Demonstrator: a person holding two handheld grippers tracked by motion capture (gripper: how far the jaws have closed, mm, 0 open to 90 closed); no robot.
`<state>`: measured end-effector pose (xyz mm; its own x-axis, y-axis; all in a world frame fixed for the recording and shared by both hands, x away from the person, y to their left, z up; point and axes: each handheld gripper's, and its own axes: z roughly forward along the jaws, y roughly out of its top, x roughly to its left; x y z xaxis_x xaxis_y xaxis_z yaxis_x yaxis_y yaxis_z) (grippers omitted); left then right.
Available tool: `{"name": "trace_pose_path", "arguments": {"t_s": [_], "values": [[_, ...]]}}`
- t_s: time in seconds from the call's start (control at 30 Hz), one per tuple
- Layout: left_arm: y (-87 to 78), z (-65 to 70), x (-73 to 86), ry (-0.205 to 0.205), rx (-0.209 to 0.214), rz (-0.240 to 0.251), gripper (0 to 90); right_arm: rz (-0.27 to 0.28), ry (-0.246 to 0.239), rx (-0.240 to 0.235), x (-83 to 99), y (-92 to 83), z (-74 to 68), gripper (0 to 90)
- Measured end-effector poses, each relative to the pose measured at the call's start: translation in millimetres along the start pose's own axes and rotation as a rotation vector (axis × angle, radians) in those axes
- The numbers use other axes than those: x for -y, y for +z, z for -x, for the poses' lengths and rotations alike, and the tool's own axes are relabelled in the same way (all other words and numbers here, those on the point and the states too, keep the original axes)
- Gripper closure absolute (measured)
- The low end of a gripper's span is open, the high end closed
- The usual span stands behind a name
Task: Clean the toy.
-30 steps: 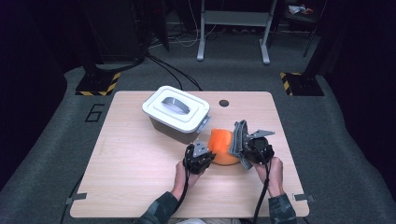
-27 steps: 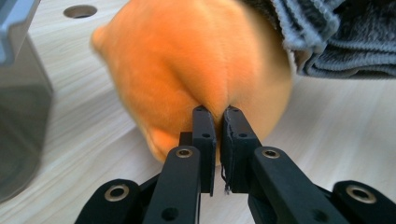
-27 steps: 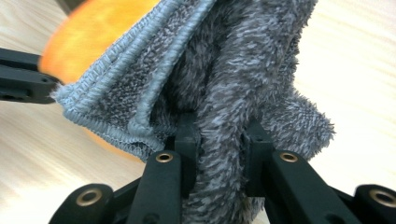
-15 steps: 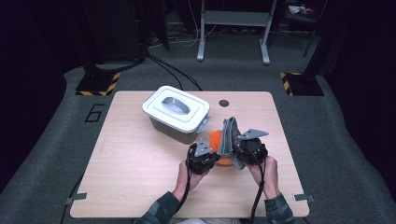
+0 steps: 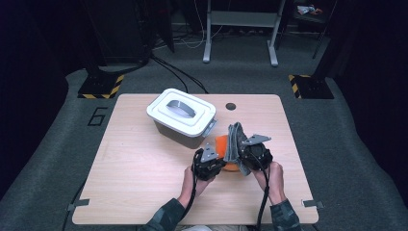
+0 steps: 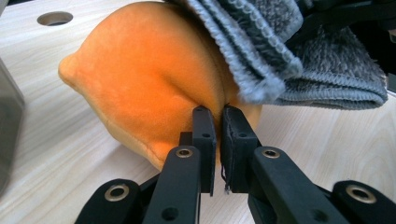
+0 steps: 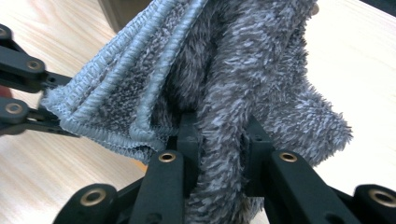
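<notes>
1. The left tool (image 6: 216, 122) has its jaws pinched together on a fold of the orange plush toy (image 6: 149, 79), low on the toy's near side.
2. The right tool (image 7: 219, 135) is clamped on a grey fluffy cloth (image 7: 243, 84), which bunches upward between its jaws.
3. The cloth drapes against the toy's right side and top, touching it.
4. Toy and cloth sit just in front of both hands, right of the counter's (image 5: 144, 168) middle.
5. A white-lidded grey box (image 5: 182, 115) stands just beyond the toy, toward the far edge.
</notes>
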<state>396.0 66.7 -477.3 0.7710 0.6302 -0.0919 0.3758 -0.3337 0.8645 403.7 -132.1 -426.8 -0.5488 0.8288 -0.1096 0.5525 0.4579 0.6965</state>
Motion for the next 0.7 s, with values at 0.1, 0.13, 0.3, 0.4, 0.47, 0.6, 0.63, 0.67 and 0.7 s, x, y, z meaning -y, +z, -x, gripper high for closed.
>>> {"name": "trace_pose_path", "arguments": {"t_s": [0.1, 0.13, 0.3, 0.4, 0.47, 0.6, 0.63, 0.67, 0.7], "values": [[0.0, -1.2, 1.5, -0.003, 0.000, 0.000, 84.8, -0.005, 0.004, 0.003, 1.3, 1.0, 2.7, 74.1], [-0.4, -1.5, 1.6, -0.002, 0.001, -0.005, 84.8, -0.006, 0.017, 0.005, 2.1, 1.2, 3.3, 74.1], [0.0, -2.2, 2.3, -0.004, 0.002, 0.000, 84.7, -0.016, 0.044, 0.023, 7.0, 2.3, 11.5, 74.1], [-0.3, -2.9, 2.9, -0.003, 0.009, -0.006, 84.7, -0.023, 0.059, 0.030, 11.2, 4.3, 18.6, 74.0], [-0.3, -3.2, 3.3, 0.001, 0.011, -0.007, 84.6, -0.036, 0.078, 0.033, 14.3, 5.1, 22.5, 74.0], [0.2, -3.8, 4.4, -0.006, 0.004, -0.004, 84.5, -0.051, 0.105, 0.052, 19.4, 8.1, 28.3, 73.9], [0.2, -4.2, 4.6, -0.007, 0.004, -0.004, 84.5, -0.056, 0.107, 0.055, 20.9, 9.3, 30.1, 73.9], [0.3, -4.4, 4.9, -0.005, 0.003, -0.006, 84.4, -0.059, 0.108, 0.056, 22.3, 11.0, 31.8, 73.9], [0.3, -4.8, 5.1, -0.002, 0.002, -0.009, 84.4, -0.071, 0.121, 0.064, 23.8, 12.6, 32.8, 73.9]]}}
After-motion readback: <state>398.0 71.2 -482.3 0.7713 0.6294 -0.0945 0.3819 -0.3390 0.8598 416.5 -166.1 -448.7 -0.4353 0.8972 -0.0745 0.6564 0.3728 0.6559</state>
